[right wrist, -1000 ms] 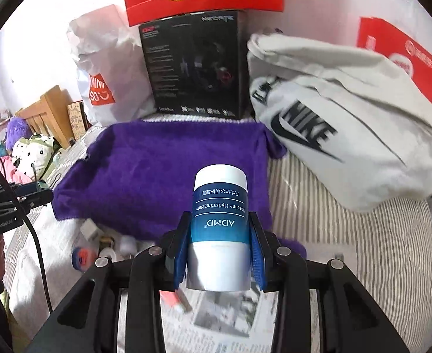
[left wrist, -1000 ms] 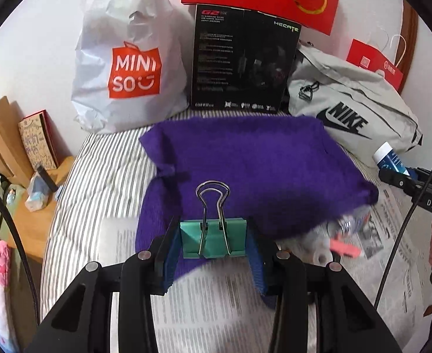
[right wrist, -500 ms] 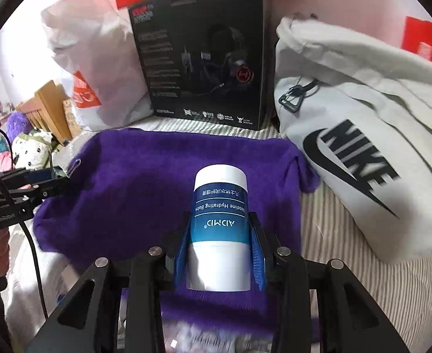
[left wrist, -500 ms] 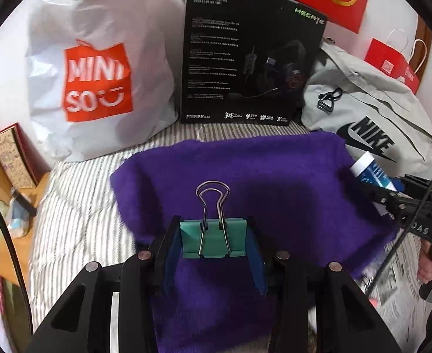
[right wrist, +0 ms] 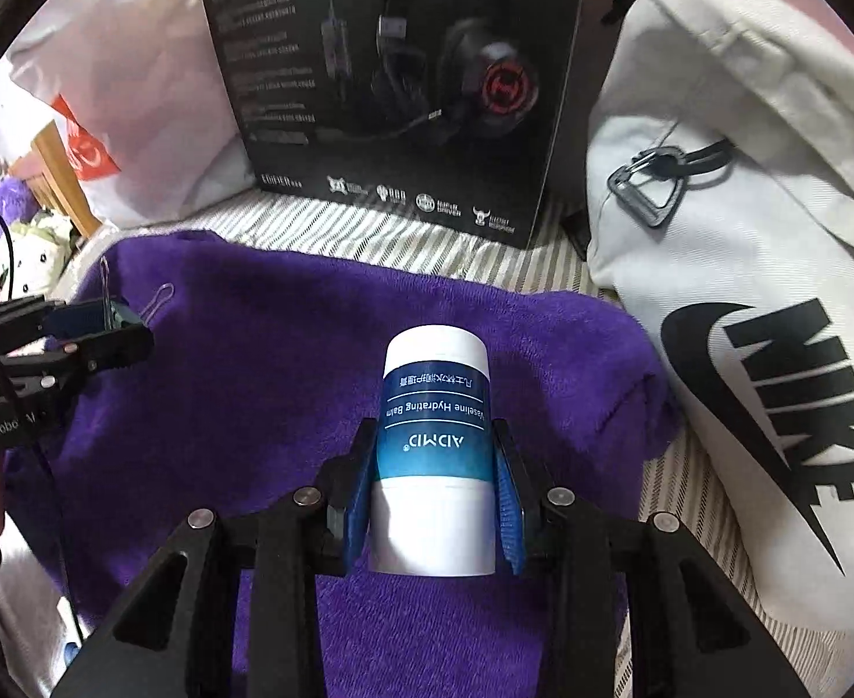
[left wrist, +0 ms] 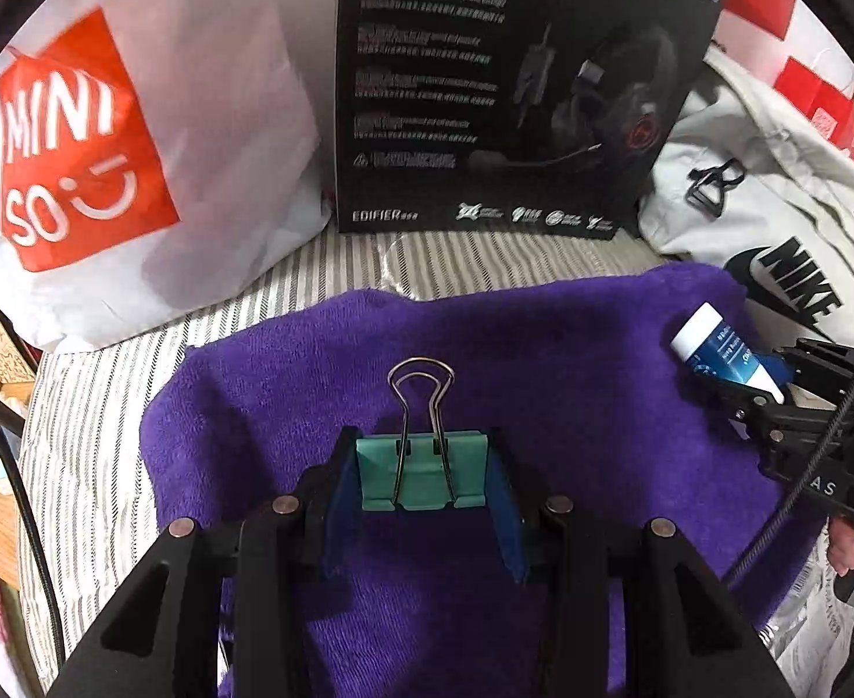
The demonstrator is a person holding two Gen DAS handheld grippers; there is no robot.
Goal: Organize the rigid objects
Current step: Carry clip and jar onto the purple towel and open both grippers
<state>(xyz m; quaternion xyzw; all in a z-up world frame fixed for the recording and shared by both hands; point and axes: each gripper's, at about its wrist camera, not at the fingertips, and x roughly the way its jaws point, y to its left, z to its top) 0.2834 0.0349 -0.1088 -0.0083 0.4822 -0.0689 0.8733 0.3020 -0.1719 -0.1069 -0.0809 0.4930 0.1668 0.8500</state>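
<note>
My left gripper (left wrist: 424, 480) is shut on a teal binder clip (left wrist: 422, 470) whose wire handles point away from me, held just above the purple towel (left wrist: 543, 360). My right gripper (right wrist: 433, 485) is shut on a white and blue balm tube (right wrist: 435, 436), also over the purple towel (right wrist: 264, 384). In the left wrist view the balm tube (left wrist: 723, 352) and the right gripper (left wrist: 740, 384) show at the right edge of the towel. In the right wrist view the left gripper (right wrist: 110, 320) with the binder clip (right wrist: 115, 311) shows at the towel's left edge.
At the back stand a white Miniso bag (left wrist: 107, 163), a black headset box (left wrist: 508, 87) and a grey Nike bag (right wrist: 746, 291). The towel lies on a striped sheet (left wrist: 84, 419). Newspaper (left wrist: 804, 622) lies at the near right. A wooden bedside piece (right wrist: 57, 174) is far left.
Both grippers moved forward and down over the purple towel with their objects still held. The bags and the box now look larger and closer; the newspaper and the small items have dropped out of view.
</note>
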